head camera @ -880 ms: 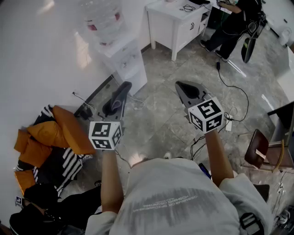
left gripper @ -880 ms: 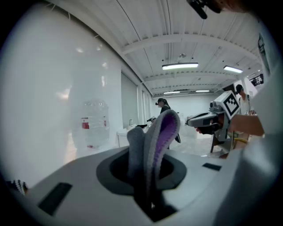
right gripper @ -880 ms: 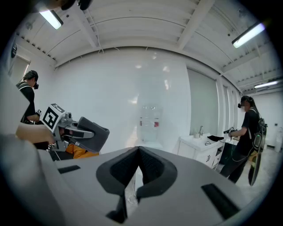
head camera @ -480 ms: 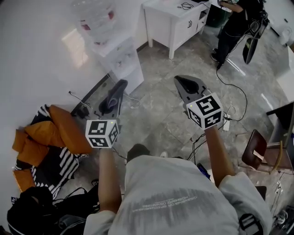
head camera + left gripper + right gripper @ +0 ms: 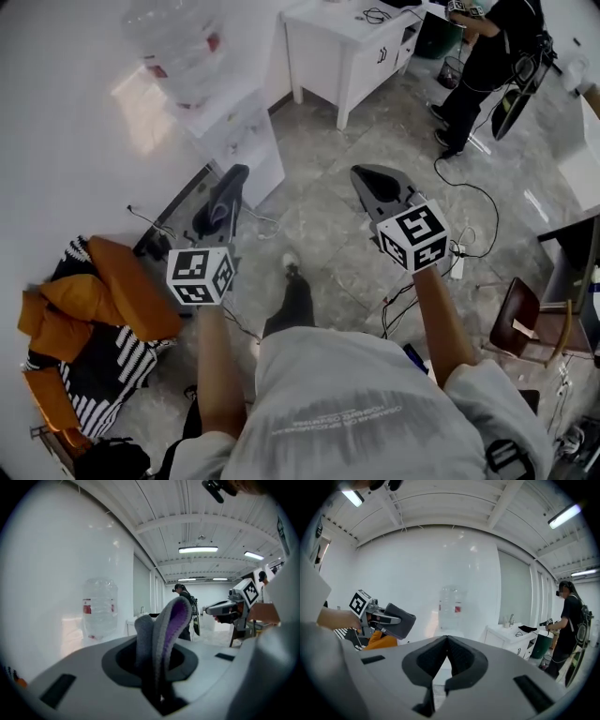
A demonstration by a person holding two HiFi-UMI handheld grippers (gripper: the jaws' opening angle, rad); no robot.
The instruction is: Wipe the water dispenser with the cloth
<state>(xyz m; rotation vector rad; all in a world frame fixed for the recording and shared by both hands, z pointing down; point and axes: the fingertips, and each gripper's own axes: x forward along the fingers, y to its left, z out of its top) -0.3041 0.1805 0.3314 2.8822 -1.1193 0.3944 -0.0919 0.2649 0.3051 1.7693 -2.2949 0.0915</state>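
Note:
The white water dispenser [image 5: 234,131] stands against the wall at the upper left, with a clear bottle [image 5: 183,42] on top. My left gripper [image 5: 223,202] is shut on a grey cloth [image 5: 230,192] and hovers over the floor just short of the dispenser's base. In the left gripper view the cloth [image 5: 164,630] sticks up from the jaws, folded, with a purple inner face, and the bottle [image 5: 99,606] is ahead to the left. My right gripper [image 5: 380,183] is held further right, shut and holding nothing. In the right gripper view its tips [image 5: 446,638] meet in front of the dispenser [image 5: 451,606].
A white cabinet [image 5: 347,47] stands right of the dispenser, and a person [image 5: 487,66] stands beyond it. Orange and striped cushions [image 5: 103,291] lie by the wall at the left. Cables [image 5: 469,202] trail over the grey floor. A brown chair [image 5: 530,319] is at the right.
The person has stepped forward, a leg now showing between the grippers. The dispenser has slid left in the view. Both grippers keep their pose and the cloth stays held.

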